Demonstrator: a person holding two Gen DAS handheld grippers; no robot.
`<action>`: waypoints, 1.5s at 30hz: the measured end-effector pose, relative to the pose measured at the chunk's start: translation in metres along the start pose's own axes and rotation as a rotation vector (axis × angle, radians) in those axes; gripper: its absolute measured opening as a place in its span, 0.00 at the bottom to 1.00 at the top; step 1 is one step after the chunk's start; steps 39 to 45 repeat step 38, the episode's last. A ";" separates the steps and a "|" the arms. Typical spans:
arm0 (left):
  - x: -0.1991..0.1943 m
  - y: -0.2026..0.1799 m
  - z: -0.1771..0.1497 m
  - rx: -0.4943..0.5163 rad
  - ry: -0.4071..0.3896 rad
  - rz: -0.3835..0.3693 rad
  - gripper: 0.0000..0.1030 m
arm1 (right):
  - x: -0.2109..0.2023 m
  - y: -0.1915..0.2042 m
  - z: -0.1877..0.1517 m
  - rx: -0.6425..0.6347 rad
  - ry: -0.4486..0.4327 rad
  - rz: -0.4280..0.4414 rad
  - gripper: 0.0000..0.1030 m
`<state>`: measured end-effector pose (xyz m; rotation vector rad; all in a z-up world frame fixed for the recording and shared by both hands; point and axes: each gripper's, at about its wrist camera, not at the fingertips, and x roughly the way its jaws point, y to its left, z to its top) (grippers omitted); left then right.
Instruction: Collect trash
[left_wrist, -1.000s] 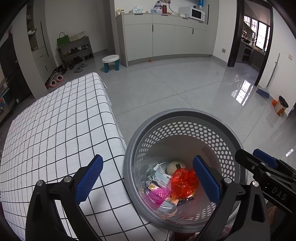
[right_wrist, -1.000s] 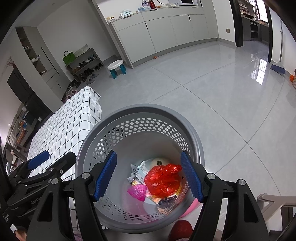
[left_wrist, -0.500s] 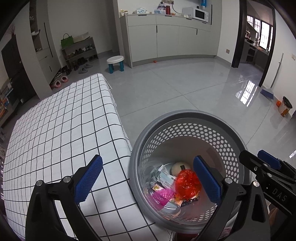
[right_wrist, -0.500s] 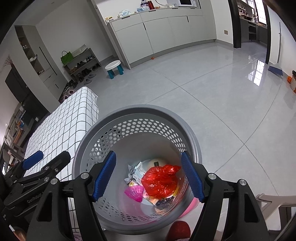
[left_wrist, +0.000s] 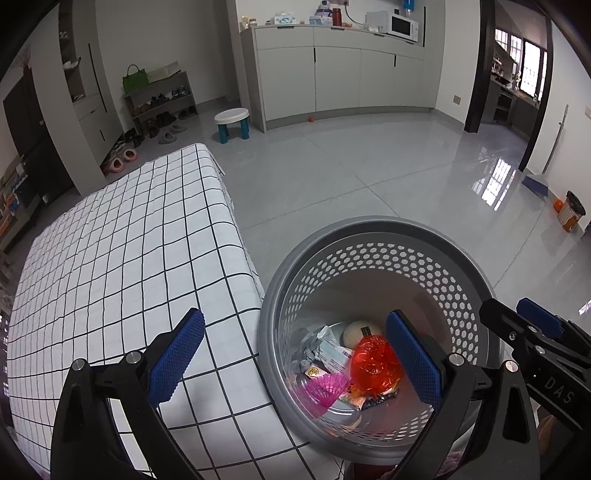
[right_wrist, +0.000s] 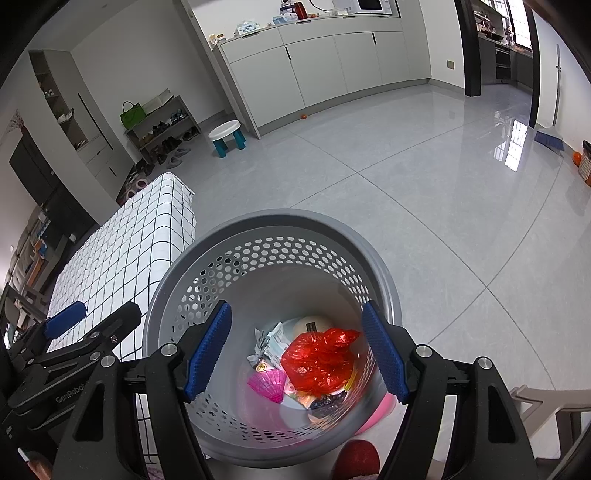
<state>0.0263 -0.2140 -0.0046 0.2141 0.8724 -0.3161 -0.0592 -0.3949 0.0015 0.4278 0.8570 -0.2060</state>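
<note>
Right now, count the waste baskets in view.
2. The grey basket stands beside the checked table, under both open grippers, with trash in it. A small bin stands by the far right wall, near the broom.

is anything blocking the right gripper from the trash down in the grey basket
Nothing visible does. The right gripper is open above the open-topped grey basket, and the red plastic bag lies uncovered on top of the other trash.
</note>
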 end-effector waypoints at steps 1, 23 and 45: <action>0.001 0.000 0.000 -0.003 0.003 -0.005 0.94 | 0.000 0.000 0.000 -0.001 0.000 0.000 0.68; -0.003 -0.009 -0.001 0.041 -0.025 0.001 0.94 | -0.002 -0.001 0.000 0.000 -0.007 0.004 0.68; -0.002 -0.010 -0.002 0.039 -0.019 0.005 0.94 | -0.005 -0.001 0.000 -0.002 -0.023 0.015 0.68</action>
